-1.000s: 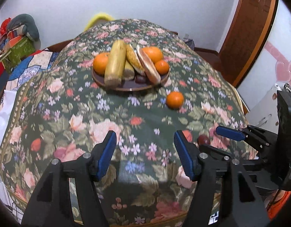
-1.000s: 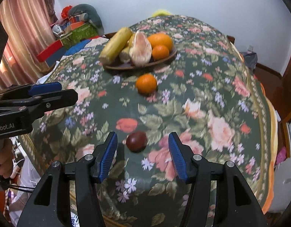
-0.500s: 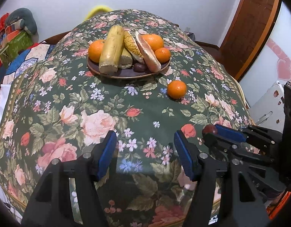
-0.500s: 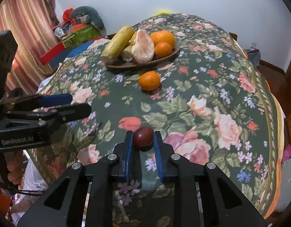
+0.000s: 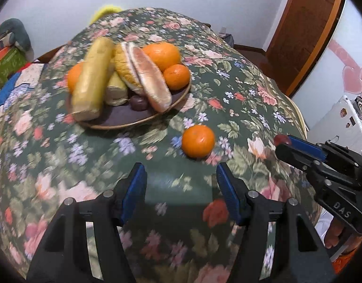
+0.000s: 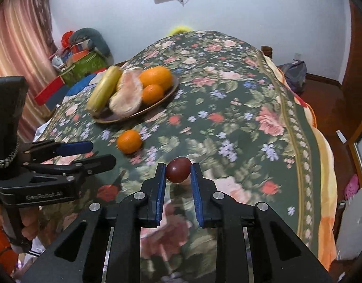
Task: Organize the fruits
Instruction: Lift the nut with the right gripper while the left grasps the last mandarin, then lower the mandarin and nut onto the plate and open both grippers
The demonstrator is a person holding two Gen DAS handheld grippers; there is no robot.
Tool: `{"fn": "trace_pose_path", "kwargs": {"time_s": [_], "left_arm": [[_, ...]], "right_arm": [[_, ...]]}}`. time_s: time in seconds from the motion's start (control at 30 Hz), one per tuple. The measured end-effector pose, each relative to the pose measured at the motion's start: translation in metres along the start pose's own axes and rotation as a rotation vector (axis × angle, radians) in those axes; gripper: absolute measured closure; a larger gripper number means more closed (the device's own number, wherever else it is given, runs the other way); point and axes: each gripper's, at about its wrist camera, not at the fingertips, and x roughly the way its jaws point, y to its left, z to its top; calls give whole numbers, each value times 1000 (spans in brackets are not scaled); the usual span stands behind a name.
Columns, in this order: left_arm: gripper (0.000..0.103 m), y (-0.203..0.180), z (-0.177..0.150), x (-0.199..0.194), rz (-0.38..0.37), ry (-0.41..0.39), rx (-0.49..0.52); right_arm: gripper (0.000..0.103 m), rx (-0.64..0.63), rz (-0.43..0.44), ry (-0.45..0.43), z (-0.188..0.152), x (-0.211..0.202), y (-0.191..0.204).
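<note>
The right gripper [image 6: 178, 174] has its blue-padded jaws clamped on a smooth, dark red plum [image 6: 178, 172] at mid-frame, now lifted off the floral-clothed bench [image 6: 228, 118] where it lay a second ago. The left gripper [image 5: 181, 181] has its jaws apart, behind a dimpled round tangerine [image 5: 198, 141]. Only the left view shows a second dark plum [image 5: 138, 102] on the brown plate [image 5: 124, 120], upper left.

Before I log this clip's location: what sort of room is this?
Probably a lived-in room at home: a floral tablecloth, a wooden door, a curtain and piled belongings by the wall.
</note>
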Motion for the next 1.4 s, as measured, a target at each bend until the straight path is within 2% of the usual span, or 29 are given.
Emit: {"fn": "trace_pose_path", "kwargs": {"time_s": [0.1, 0.23, 0.33, 0.4, 0.73, 0.87, 1.13, 1.27, 1.4], "left_arm": [[42, -4, 8, 15, -25, 21, -7], [47, -11, 15, 23, -22, 14, 4], [55, -13, 19, 26, -28, 11, 5], [69, -12, 20, 27, -33, 9, 8], [70, 7, 13, 3, -34, -37, -18], [70, 29, 14, -17, -22, -76, -43], [70, 87, 24, -50, 59, -160, -99], [70, 112, 29, -51, 85, -173, -129], [69, 136, 38, -36, 92, -155, -167]], "right_arm": [[84, 7, -5, -2, 2, 1, -8], [84, 17, -3, 1, 3, 6, -16], [84, 18, -1, 6, 4, 9, -17], [84, 17, 2, 7, 4, 10, -17], [84, -15, 14, -13, 18, 7, -1], [84, -34, 20, -28, 27, 6, 10], [83, -66, 44, -50, 48, 17, 33], [83, -98, 61, -59, 60, 26, 52], [83, -144, 80, -65, 73, 36, 74]]}}
